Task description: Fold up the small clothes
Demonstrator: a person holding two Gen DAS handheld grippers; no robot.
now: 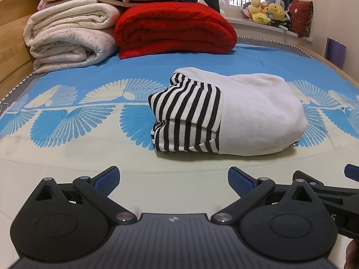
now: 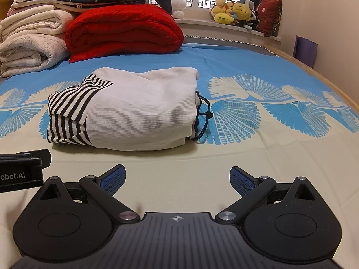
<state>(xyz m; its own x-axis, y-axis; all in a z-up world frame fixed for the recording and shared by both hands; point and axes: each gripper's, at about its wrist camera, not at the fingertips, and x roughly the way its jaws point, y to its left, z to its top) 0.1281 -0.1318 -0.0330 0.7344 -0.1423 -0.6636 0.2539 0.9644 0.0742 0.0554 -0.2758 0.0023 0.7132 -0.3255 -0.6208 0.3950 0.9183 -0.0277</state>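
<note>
towels (image 1: 67, 38): cream, fluffy, rolled/stacked far left on the bed, w/ flat folded linens on top
quilt (image 1: 175, 29): red, plush, folded thick, just right of towels
top (image 1: 226, 116): folded bundle mid-bed, ribbed white knit; black/white striped part on its left end; dark drawstring (image 2: 203, 116) pokes out the right end
sheet (image 1: 112, 71): blue w/ cream fan shapes, plain cream band near the tongs
plush toys (image 1: 267, 11): yellow, on the sill far right, by a dark red cushion
left gripper (image 1: 174, 179): wide open, empty, blue textured pads, short of the top
right gripper (image 2: 177, 179): wide open, empty, same pads, beside the left one
writing: "obot.AI" on left unit, seen in right view
</note>
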